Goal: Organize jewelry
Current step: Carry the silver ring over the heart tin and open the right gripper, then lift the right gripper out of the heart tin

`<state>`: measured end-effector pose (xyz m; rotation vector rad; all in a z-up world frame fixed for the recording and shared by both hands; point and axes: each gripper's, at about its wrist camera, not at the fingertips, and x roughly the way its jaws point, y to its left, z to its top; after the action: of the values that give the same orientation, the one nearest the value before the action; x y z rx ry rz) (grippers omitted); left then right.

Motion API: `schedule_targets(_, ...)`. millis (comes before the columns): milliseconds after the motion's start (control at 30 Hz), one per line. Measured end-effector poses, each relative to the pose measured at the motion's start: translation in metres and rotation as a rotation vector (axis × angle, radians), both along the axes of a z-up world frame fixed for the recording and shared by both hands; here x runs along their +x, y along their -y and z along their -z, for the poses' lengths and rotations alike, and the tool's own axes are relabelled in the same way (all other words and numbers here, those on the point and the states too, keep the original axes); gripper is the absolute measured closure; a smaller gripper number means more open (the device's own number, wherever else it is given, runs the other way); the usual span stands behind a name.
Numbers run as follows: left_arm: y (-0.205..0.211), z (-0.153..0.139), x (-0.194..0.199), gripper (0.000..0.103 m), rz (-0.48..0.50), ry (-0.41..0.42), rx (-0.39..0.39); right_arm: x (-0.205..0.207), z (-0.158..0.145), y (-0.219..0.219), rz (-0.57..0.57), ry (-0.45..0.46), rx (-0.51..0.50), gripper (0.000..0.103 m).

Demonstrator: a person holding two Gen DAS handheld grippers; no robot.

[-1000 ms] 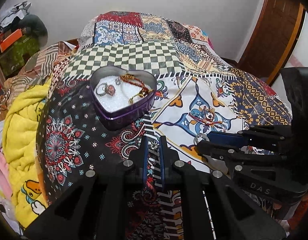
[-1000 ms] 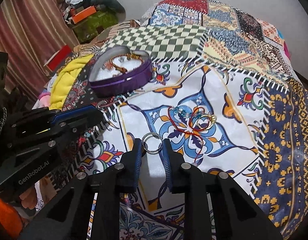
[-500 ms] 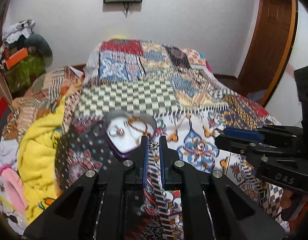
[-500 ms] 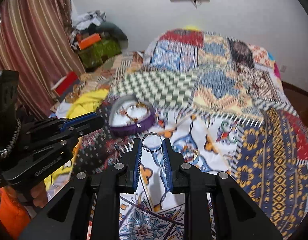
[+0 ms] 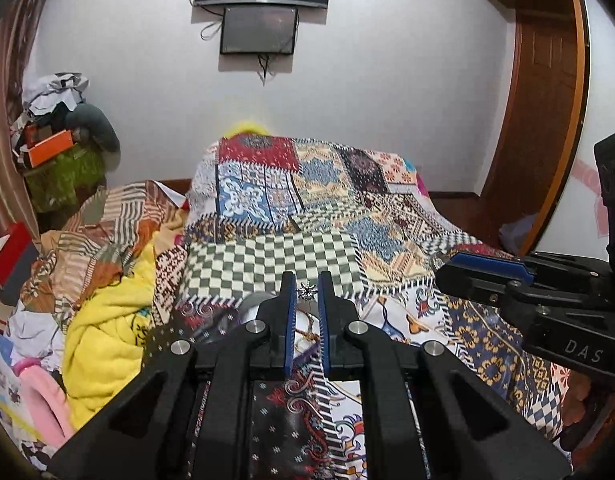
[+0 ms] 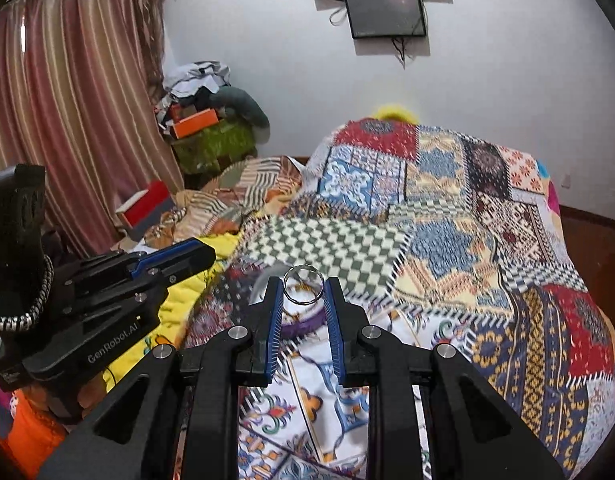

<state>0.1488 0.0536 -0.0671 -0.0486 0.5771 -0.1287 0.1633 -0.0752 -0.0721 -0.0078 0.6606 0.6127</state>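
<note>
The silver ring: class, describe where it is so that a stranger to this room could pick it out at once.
Start at the patchwork bedspread that covers the bed, then come forward to the right gripper raised above it. The silver ring is pinched upright between its blue-padded fingertips. It is a plain open hoop, unlike the tiny star-shaped silver piece that the left gripper holds.

You raised both grippers off the patchwork bedspread (image 5: 267, 256); the heart-shaped tin (image 6: 303, 322) slid behind your fingertips, and the wall-mounted screen (image 5: 259, 30) came into view.
</note>
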Motion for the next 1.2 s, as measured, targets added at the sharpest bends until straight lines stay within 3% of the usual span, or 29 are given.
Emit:
schedule_targets(367,-0.026,0.001,0.021,0.094,-0.066,0.009,-0.024,0.022,0.002,-0.027,-0.05,0.008,0.005,0.084)
schedule_targets(1200,-0.04,0.087,0.089,0.094,-0.049,-0.216,-0.117,0.077,0.086,-0.055,-0.093,-0.198,-0.077,0.084)
